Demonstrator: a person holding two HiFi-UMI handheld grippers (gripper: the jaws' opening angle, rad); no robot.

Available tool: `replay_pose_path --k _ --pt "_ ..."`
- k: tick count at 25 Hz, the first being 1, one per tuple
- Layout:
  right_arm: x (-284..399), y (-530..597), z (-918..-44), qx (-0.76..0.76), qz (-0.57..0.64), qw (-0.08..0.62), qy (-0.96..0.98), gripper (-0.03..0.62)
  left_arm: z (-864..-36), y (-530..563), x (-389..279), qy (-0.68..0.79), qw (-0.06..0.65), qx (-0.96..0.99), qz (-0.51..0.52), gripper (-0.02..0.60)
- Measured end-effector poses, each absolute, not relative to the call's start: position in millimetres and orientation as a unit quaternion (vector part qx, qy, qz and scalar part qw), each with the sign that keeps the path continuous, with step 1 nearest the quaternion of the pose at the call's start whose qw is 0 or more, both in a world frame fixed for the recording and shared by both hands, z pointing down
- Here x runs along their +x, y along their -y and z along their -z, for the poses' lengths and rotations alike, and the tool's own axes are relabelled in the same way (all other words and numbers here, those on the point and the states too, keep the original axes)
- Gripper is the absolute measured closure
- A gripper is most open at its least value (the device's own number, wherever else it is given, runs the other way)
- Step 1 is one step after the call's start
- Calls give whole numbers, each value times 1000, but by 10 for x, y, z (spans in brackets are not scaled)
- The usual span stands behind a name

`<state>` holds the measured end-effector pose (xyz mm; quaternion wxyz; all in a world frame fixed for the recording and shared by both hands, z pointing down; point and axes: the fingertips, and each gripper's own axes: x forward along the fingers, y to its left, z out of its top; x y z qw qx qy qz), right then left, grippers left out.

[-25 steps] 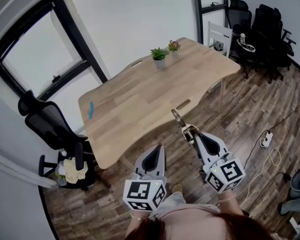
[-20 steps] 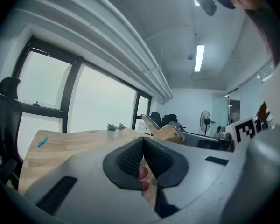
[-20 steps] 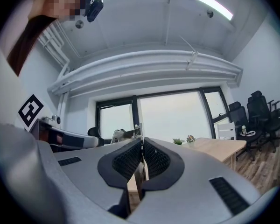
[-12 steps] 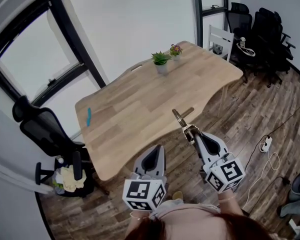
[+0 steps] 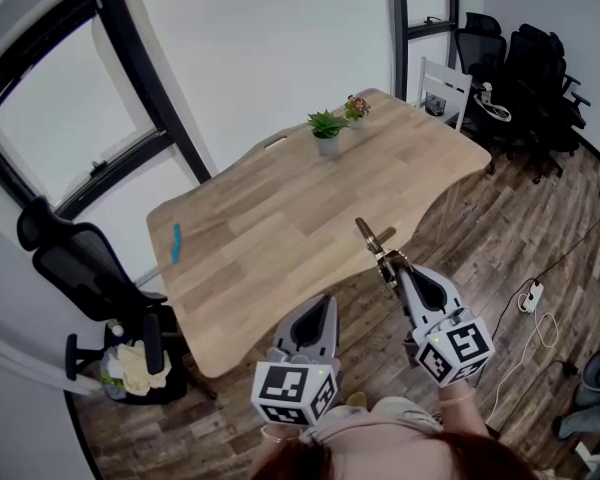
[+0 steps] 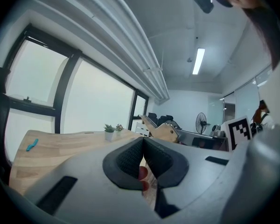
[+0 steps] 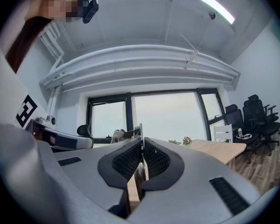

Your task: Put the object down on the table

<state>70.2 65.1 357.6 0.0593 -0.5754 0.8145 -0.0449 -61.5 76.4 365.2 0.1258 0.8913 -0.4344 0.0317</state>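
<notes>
My right gripper [image 5: 393,268] is shut on a tool with a wooden handle and a metal part [image 5: 368,234], held in the air over the floor just off the near edge of the wooden table [image 5: 270,208]. In the right gripper view a thin metal edge of the tool [image 7: 139,133] sticks up between the closed jaws of the right gripper [image 7: 142,146]. The left gripper view shows the tool [image 6: 165,132] off to the right. My left gripper [image 5: 318,305] hangs lower left of it, shut with nothing in it, also seen in its own view [image 6: 143,146].
Two small potted plants [image 5: 327,128] stand near the table's far edge and a blue object [image 5: 176,243] lies at its left end. A black office chair [image 5: 75,268] stands left of the table, more chairs [image 5: 535,58] at the back right. Cables [image 5: 535,298] lie on the wood floor.
Both grippers have shifted a little to the right in the head view, the tool still held. The table sits slightly farther right and lower in the picture.
</notes>
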Motion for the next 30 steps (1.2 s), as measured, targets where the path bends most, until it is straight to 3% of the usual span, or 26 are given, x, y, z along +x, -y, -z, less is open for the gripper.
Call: replay_pose_path --k 30 --pt "785 235 -3697 -567 44 49 -821 586 -3777 135 -367 421 134 896 -39 580"
